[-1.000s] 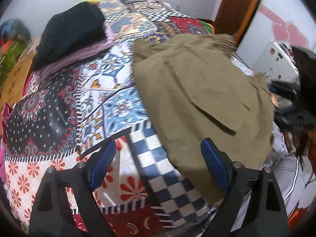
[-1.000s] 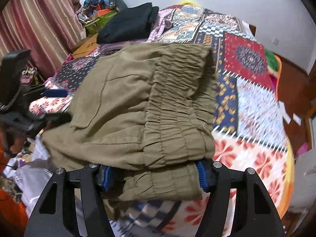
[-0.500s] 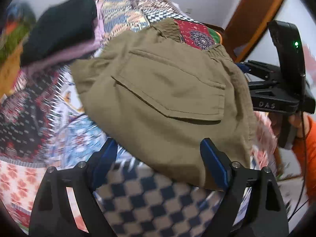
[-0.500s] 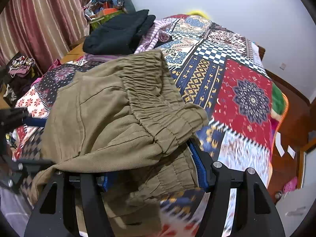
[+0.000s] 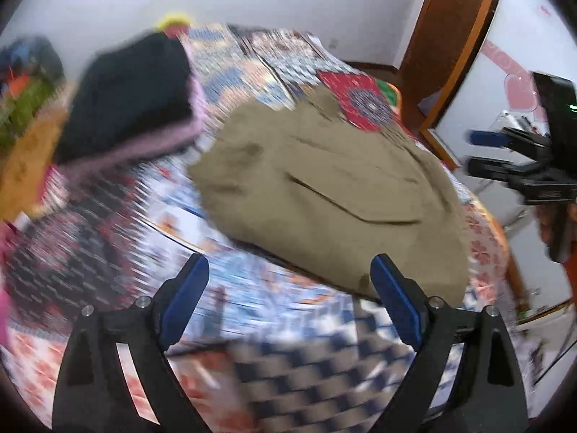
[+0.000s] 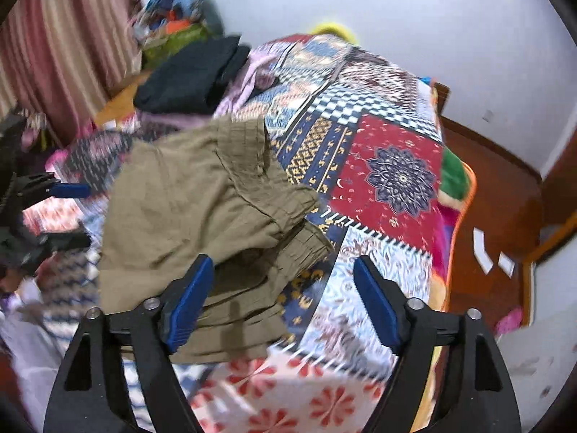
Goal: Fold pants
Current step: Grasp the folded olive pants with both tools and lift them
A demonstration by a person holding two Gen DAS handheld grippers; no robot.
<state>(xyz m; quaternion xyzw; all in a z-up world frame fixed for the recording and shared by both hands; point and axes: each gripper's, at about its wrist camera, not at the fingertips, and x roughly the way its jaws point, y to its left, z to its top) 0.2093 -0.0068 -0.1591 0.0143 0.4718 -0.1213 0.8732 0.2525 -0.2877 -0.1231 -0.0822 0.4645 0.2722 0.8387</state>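
The olive cotton pants (image 6: 187,209), folded and rumpled, now lie released on the patchwork quilted bed (image 6: 389,180); the right hand-held gripper (image 6: 281,303) has just opened, and the left hand-held gripper (image 5: 288,303) gapes empty.

The pants (image 5: 324,187) are olive-khaki cotton, folded into a compact bundle that lies on the patchwork bedspread. In the left wrist view they fill the middle and right of the frame, a flapped pocket facing up with its long edge running across the centre. In the right wrist view the pants (image 6: 187,209) sit left of centre, the gathered elastic waistband turned toward the right and doubled over in rumpled layers (the lowest layers show as stacked edges at the lower middle of the frame)
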